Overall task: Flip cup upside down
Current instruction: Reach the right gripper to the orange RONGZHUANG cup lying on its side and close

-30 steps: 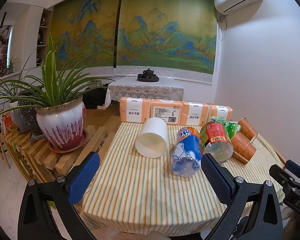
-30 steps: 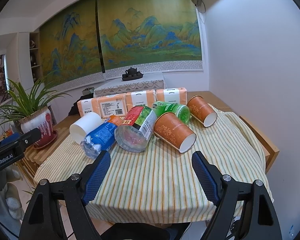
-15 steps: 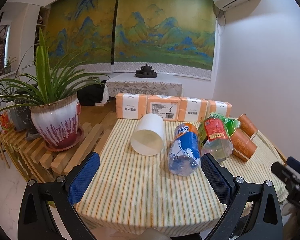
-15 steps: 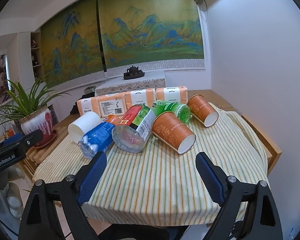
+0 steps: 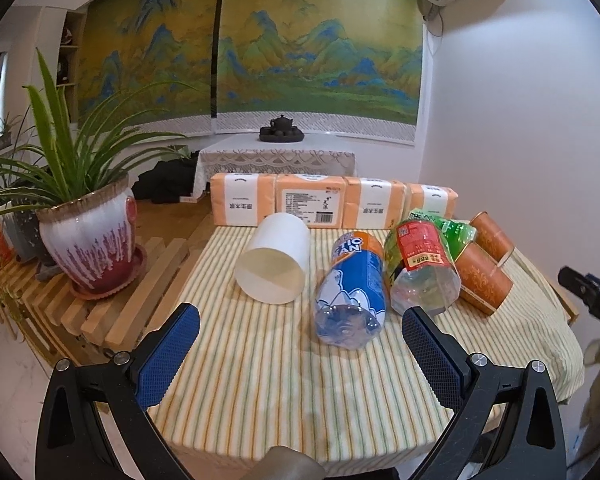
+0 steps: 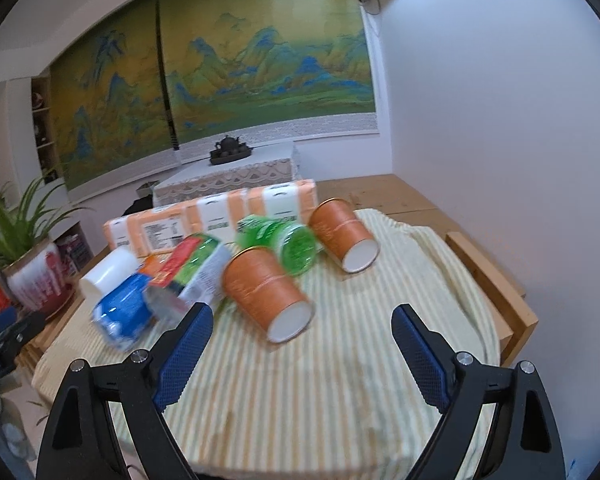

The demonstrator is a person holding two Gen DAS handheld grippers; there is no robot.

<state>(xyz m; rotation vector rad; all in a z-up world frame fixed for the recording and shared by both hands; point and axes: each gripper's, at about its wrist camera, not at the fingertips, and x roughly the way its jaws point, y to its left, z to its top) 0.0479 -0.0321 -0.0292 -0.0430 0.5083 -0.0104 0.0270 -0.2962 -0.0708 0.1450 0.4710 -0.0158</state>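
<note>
Three paper cups lie on their sides on the striped tablecloth [image 5: 284, 364]. A white cup [image 5: 274, 264] lies at the left, mouth toward me. Two orange cups lie at the right: a near one [image 6: 266, 294] and a far one [image 6: 344, 236], also in the left wrist view [image 5: 484, 280] [image 5: 492, 236]. My left gripper [image 5: 300, 356] is open and empty, short of the white cup. My right gripper [image 6: 300, 354] is open and empty, just short of the near orange cup.
A blue-label bottle [image 5: 352, 292], a red-label bottle [image 5: 420, 268] and a green bottle [image 6: 288, 242] lie between the cups. Orange tissue packs [image 5: 328, 206] line the far edge. A potted plant [image 5: 86, 240] stands on a slatted bench at the left. A white wall is close on the right.
My right gripper has moved forward and to the right, toward the near orange cup; its view is blurred. My left gripper has shifted slightly. Both stay open.
</note>
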